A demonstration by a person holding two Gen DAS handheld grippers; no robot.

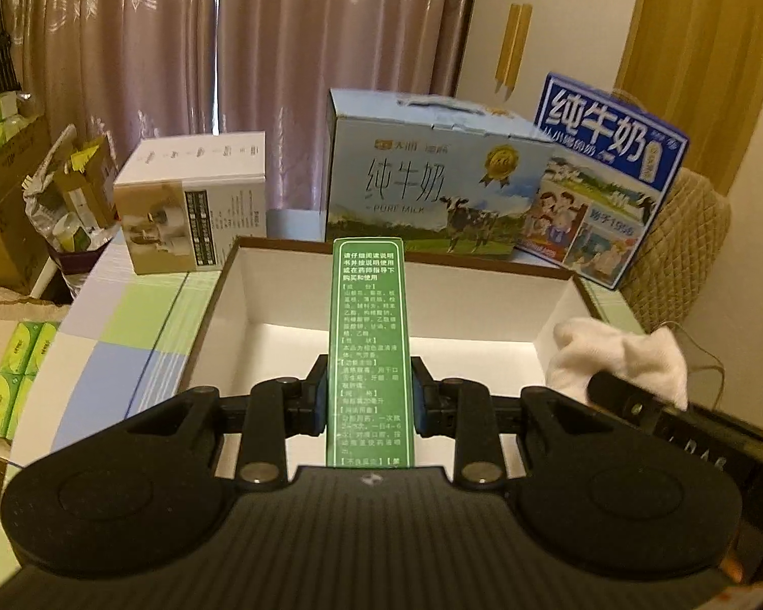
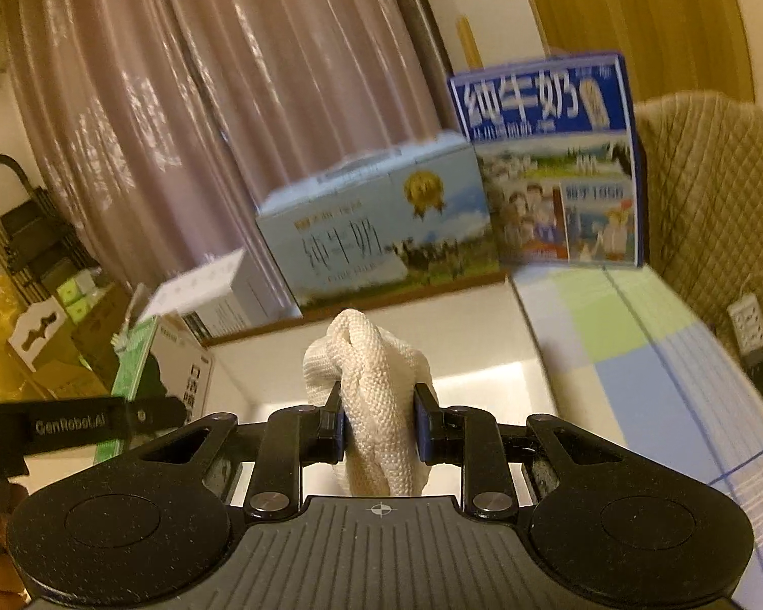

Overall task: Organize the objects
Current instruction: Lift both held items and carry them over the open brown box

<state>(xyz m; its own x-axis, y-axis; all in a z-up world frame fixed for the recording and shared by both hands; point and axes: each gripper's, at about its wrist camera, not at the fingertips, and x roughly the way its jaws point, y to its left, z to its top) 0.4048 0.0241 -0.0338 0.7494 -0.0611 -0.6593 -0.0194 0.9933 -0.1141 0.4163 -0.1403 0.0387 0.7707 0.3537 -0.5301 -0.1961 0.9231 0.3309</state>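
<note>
left tool [image 1: 369, 401] clamps green box [image 1: 369, 335] | right tool [image 2: 380, 419] clamps white cloth [image 2: 376, 406] | checked tabletop [image 1: 127, 320], curtains [image 1: 229, 51]

The pale blue milk carton [image 1: 432, 178] reads "PURE MILK"; the dark blue carton [image 1: 605, 178] "1956"; the left tongs [image 2: 71, 424] "GenRobot.AI".

Worktop [image 1: 127, 325], checked green/blue/white cover. On it: open shallow box [image 1: 213, 305] centre; white carton [image 1: 193, 203] back left; pale-blue milk case [image 1: 427, 178] behind box; dark-blue milk case [image 1: 605, 178] back right, tilted.
</note>
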